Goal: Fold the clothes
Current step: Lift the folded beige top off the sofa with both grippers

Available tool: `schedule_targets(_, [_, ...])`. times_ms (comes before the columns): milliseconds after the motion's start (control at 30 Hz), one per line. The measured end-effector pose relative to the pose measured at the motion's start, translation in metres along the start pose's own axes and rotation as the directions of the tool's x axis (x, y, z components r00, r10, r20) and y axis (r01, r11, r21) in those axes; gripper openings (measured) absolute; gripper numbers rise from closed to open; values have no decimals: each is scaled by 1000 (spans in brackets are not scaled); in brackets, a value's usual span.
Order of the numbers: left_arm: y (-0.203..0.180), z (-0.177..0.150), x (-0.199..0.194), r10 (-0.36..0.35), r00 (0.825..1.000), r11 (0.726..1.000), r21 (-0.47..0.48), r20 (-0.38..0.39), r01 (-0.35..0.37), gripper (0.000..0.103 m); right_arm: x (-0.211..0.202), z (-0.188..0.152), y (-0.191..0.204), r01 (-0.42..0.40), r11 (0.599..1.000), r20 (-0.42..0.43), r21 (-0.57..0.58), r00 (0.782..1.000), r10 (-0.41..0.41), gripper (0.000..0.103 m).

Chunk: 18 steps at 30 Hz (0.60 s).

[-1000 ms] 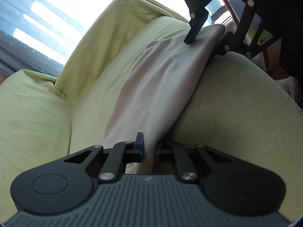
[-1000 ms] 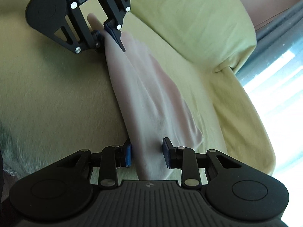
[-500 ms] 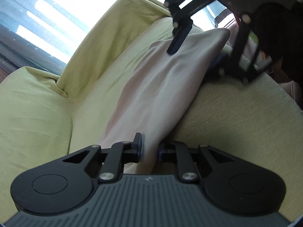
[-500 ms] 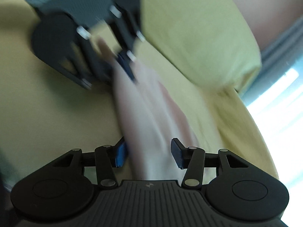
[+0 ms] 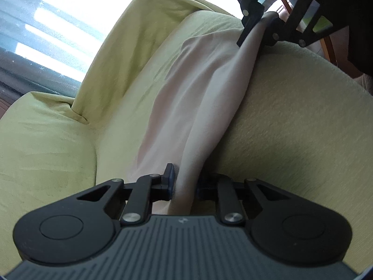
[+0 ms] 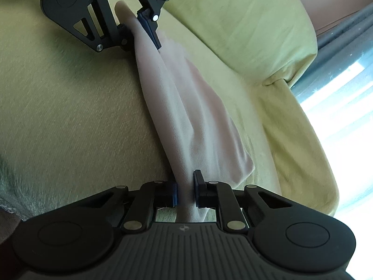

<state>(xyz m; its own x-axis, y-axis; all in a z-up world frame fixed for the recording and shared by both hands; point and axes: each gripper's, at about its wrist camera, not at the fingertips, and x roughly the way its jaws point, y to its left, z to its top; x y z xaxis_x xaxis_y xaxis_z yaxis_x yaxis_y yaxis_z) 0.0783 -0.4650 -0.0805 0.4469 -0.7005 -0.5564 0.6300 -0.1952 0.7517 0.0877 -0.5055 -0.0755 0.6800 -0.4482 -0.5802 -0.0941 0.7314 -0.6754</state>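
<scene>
The right gripper (image 6: 185,190), spread wider half a second ago, is now clamped on the cloth (image 6: 186,107); the left gripper (image 5: 184,184) remains clamped on the opposite end. The cloth is held taut above the sofa (image 5: 291,121) seat, so a fold can probably be laid.

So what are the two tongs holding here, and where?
Both pinch the pink cloth: left tongs at one end, right tongs at the other.

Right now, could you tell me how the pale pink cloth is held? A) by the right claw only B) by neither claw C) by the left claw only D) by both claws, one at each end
D: the left claw and the right claw are each shut on an end of the pale pink cloth, stretched between them over the green sofa.
</scene>
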Motion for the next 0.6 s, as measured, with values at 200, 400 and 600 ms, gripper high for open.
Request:
schedule_targets(200, [-5, 1, -2, -16, 1000, 1000, 16, -6, 16, 6, -28, -11, 39, 10, 1000, -9, 15, 1000, -10, 15])
schedule_targets(400, [-4, 2, -3, -29, 1000, 999, 44, -10, 29, 5, -35, -16, 47, 7, 1000, -5, 17, 1000, -7, 12])
schedule_targets(600, [-8, 8, -21, 15, 1000, 996, 90, -2, -14, 5, -55, -24, 53, 15, 999, 27, 35, 1000, -16, 8])
